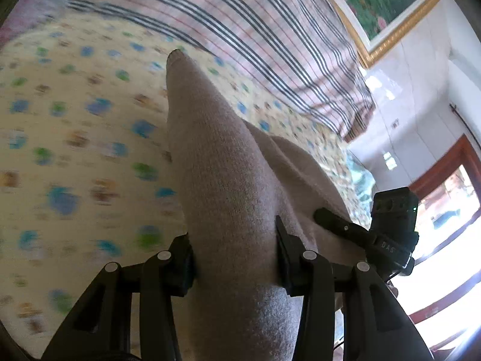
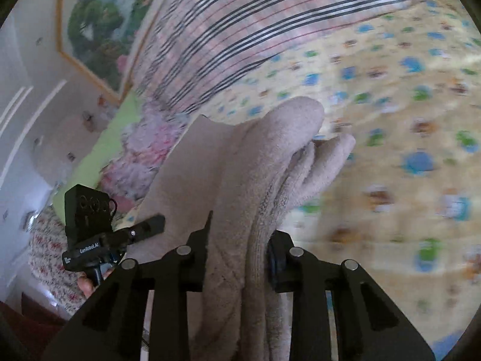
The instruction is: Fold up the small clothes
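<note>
The left gripper [image 1: 236, 258] has its jaws part-way in and pressed on a thick bunch of a beige knit garment [image 1: 216, 162], which rises between them and stretches forward to a narrow tip. The right gripper [image 2: 237, 258] is closed narrower on several gathered folds of the same garment [image 2: 270, 156], whose soft rounded ends droop ahead of it. In each view the other gripper shows at the side, close by, with the cloth running between the two. Under the garment lies a yellow sheet with blue and green spots [image 1: 75, 138], and behind that a striped blanket [image 1: 240, 30]; a framed picture [image 1: 387, 3] hangs on the wall.

The garment seems to be lifted clear of the sheet, though blur makes it hard to say whether any part trails on it. As a judgement, folding is at an early stage: the cloth is bunched and held up, no neat fold shows, and laying it flat and folding it remain.
</note>
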`<control>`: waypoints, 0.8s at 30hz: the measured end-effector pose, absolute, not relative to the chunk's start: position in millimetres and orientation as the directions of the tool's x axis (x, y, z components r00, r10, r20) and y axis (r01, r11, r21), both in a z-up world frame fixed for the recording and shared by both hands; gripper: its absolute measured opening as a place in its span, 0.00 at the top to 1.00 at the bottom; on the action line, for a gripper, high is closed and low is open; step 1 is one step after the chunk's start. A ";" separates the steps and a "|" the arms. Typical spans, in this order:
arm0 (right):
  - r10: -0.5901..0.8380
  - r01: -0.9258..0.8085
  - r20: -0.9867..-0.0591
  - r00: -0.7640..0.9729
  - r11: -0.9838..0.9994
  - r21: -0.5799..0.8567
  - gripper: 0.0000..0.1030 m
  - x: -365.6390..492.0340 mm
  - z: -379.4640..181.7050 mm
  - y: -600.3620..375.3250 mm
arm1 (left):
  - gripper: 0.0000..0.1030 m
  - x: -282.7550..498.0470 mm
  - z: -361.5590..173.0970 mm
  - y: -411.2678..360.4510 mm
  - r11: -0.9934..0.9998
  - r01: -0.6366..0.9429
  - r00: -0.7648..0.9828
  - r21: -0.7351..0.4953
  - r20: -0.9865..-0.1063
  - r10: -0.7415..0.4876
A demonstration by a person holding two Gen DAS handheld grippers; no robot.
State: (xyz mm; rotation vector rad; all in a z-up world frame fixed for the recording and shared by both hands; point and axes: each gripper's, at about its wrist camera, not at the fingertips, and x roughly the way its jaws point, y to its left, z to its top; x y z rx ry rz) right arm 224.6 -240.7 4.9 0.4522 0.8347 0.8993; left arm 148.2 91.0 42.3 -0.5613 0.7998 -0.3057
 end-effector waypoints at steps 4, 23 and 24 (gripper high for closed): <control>0.864 -0.543 -0.412 0.288 0.502 0.673 0.72 221.6 4.6 -190.3 | 0.58 120.5 43.0 132.8 0.825 0.000 0.701 -0.565 -0.588 -0.403; 0.825 -0.511 -0.525 0.208 0.549 0.662 0.57 215.7 -39.7 -117.8 | 0.35 83.9 -19.4 197.1 0.783 -0.190 0.698 -0.592 -0.642 -0.316; 0.819 -0.511 -0.531 0.216 0.559 0.653 0.57 214.7 -37.3 -118.6 | 0.35 81.8 -15.1 197.6 0.784 -0.197 0.700 -0.589 -0.644 -0.307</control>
